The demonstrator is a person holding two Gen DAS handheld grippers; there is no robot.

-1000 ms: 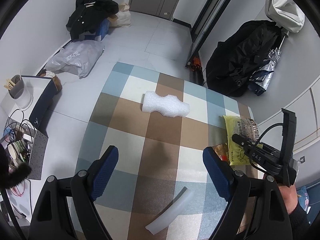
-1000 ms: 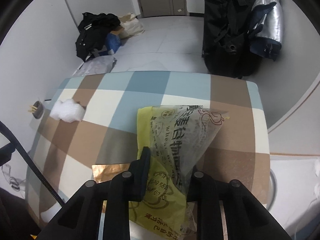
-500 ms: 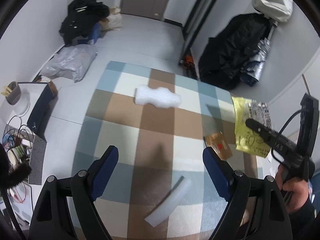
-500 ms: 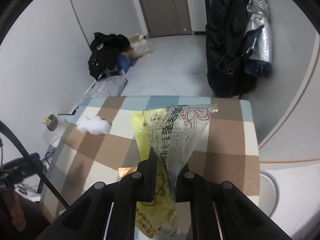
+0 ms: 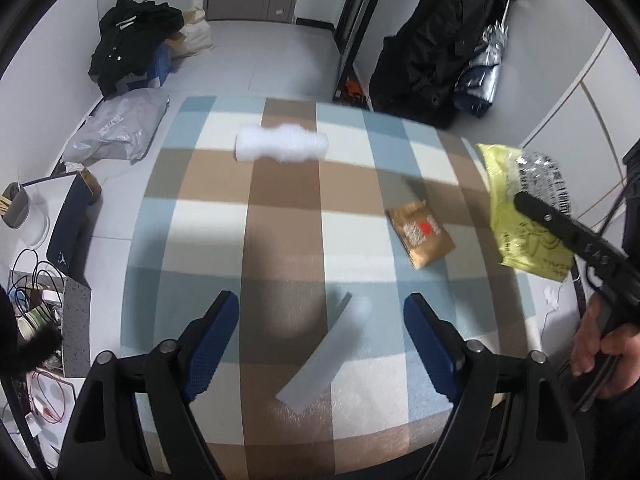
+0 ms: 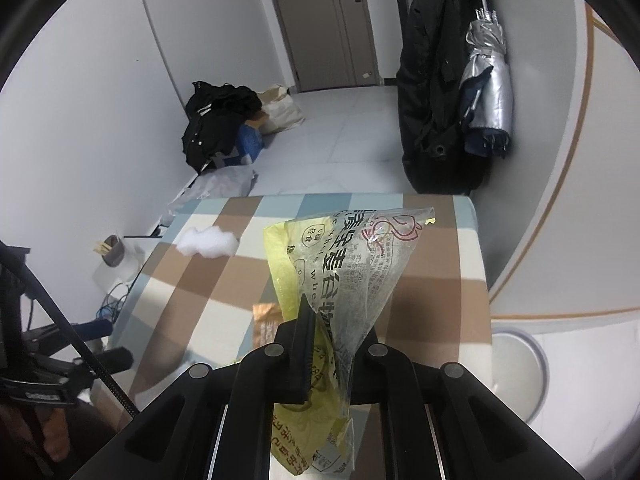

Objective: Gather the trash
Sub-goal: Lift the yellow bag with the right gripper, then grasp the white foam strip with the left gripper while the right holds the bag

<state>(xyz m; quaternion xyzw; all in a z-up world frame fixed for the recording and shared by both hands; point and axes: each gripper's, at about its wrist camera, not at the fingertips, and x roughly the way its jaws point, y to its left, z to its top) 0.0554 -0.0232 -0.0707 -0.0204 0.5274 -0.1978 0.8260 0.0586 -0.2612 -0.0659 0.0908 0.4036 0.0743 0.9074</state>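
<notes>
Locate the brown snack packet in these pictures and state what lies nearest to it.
In the left wrist view the brown snack packet lies flat on the checked blanket, right of centre, near the yellow wrapper held by the right gripper.

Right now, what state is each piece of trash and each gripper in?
yellow wrapper: pinched in the right gripper, lifted off the table.
right gripper: shut on the wrapper.
left gripper: open, holding nothing, above the foam strip.
foam strip: lying flat.
brown packet: lying flat.
white foam chunk: lying at the far end.
</notes>
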